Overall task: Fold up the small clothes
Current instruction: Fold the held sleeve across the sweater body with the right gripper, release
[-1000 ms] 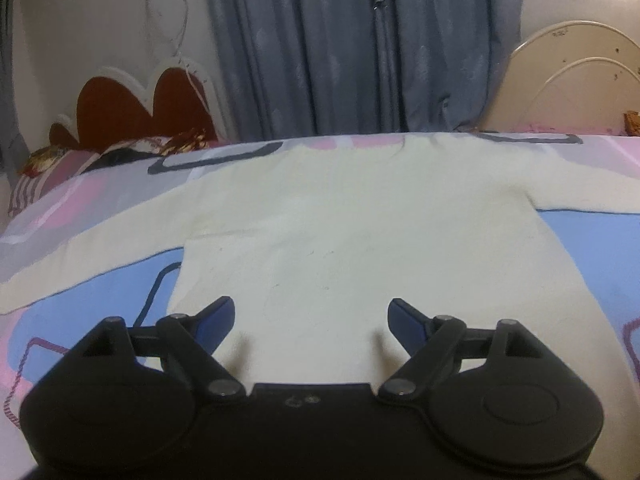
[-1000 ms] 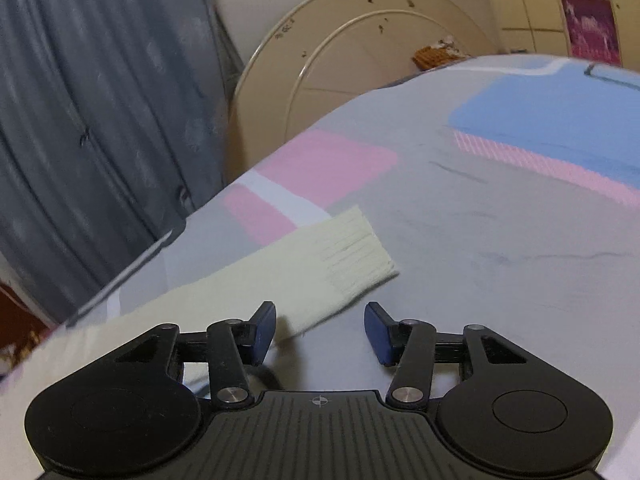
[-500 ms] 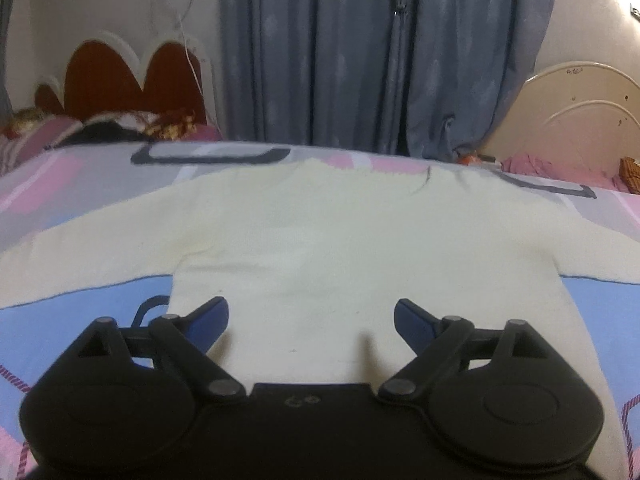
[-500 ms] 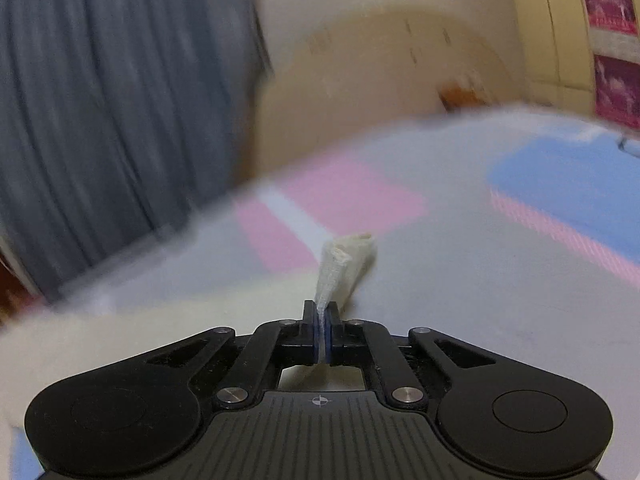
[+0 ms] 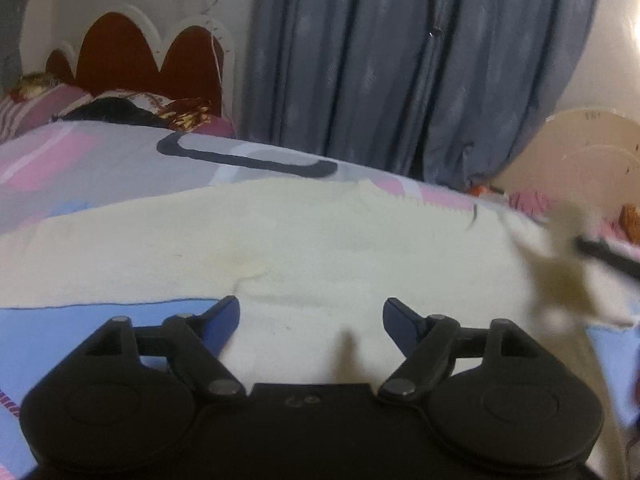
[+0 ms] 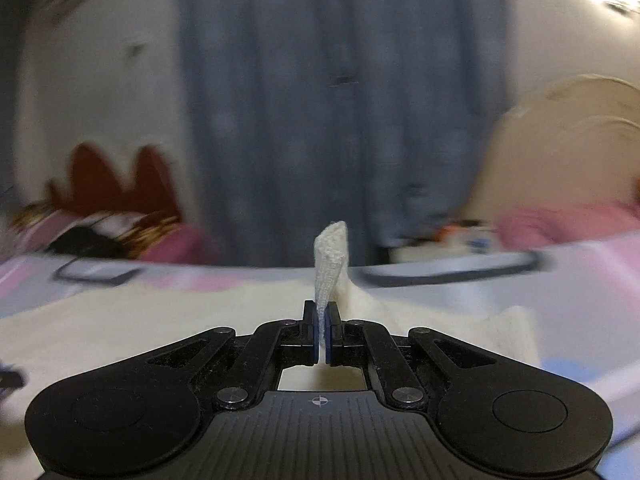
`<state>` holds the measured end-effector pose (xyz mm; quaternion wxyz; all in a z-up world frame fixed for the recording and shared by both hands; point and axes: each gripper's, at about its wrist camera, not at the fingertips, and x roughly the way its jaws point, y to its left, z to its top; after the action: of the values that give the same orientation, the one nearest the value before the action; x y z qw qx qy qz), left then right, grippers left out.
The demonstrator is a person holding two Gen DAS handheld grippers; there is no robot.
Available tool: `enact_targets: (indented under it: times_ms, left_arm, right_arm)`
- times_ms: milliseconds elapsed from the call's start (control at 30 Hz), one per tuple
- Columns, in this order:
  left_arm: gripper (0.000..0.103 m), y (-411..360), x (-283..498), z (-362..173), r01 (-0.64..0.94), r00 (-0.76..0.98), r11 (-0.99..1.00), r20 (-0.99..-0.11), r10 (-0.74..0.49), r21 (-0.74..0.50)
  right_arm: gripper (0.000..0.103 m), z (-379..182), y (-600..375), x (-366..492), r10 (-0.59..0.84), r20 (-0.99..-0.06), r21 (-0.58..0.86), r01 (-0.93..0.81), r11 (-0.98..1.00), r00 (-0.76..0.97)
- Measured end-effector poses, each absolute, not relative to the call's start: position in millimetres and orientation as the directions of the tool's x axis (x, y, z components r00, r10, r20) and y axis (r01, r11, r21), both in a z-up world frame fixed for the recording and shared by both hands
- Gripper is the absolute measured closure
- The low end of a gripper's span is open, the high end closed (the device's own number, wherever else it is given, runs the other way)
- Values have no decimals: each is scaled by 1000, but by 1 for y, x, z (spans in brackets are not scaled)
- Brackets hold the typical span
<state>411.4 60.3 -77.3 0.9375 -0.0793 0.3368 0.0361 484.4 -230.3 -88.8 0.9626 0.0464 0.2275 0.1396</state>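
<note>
A cream sweater (image 5: 280,248) lies spread flat on a bed (image 5: 80,168) covered in a pink, blue and grey patterned sheet, with a scalloped red headboard (image 5: 132,56) at left, blue curtains (image 5: 400,64) behind and a cream arched board (image 5: 592,148) at right. The left gripper (image 5: 311,316) hovers over the hem, jaws apart and just narrowing around nothing; the right gripper (image 6: 322,336) pinches the lifted sleeve cuff (image 6: 331,268).

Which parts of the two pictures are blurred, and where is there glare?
Left wrist view: mostly sharp, only the lifted sleeve at the right edge is smeared. Right wrist view: the background curtain and bedsheet are streaked, while the right tongs and the pinched cuff are sharp; glare sits in the top right corner.
</note>
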Motion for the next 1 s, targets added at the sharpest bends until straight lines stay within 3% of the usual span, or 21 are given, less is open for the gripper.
enact_targets:
  times_ms: [133, 233, 267, 300, 333, 367, 433, 500, 533, 600, 667, 733, 767, 900, 1000]
  left_arm:
    - [25, 75, 413, -77, -132, 770, 983, -638, 21, -127]
    - [25, 83, 414, -79, -139, 764, 979, -646, 8, -152]
    - [25, 84, 415, -80, -135, 764, 977, -645, -3, -164]
    - [25, 83, 417, -81, -124, 768, 977, -640, -18, -176]
    - [25, 80, 419, -81, -110, 772, 976, -635, -35, -187]
    - [28, 74, 423, -82, -88, 773, 976, -632, -59, -198]
    - [31, 59, 433, -85, -39, 770, 974, -628, -112, -221]
    - [38, 40, 447, -91, 21, 756, 962, -625, -194, -273]
    - [48, 31, 457, -95, 39, 738, 954, -635, -228, -298]
    - [58, 19, 476, -105, 57, 700, 936, -655, -285, -347]
    - [78, 9, 494, -115, 62, 669, 925, -672, -317, -375]
    - [83, 5, 504, -121, 69, 668, 928, -674, -315, -365]
    - [99, 5, 508, -121, 75, 673, 928, -668, -317, -365]
    - [100, 28, 496, -100, 58, 768, 938, -585, -261, -342]
    - [100, 62, 489, -92, 11, 796, 950, -572, -197, -312]
  right_arm:
    - [101, -117, -140, 486, 405, -466, 107, -404, 909, 787]
    - [98, -146, -93, 486, 406, -569, 2, -493, 870, 715]
    - [87, -147, -82, 477, 362, -555, -97, -490, 866, 749]
    - [64, -145, -81, 470, 349, -530, -139, -486, 863, 773]
    - [52, -139, -84, 462, 370, -495, -138, -491, 860, 786]
    - [49, -134, -92, 455, 393, -475, -114, -498, 860, 787]
    - [52, -132, -103, 452, 363, -481, -109, -465, 878, 798]
    - [84, -134, -123, 452, 335, -498, -59, -417, 907, 800]
    - [88, -135, -135, 454, 316, -512, -25, -382, 924, 798]
    - [89, -137, -152, 456, 272, -523, 25, -304, 952, 808]
    - [89, -136, -170, 455, 250, -532, 82, -244, 966, 809]
    - [89, -130, -198, 444, 233, -543, 135, -190, 972, 806]
    - [89, -127, -206, 441, 228, -549, 154, -171, 973, 804]
    - [89, -124, -234, 439, 201, -576, 221, -86, 972, 792]
    - [89, -122, -251, 441, 213, -580, 287, -48, 957, 786]
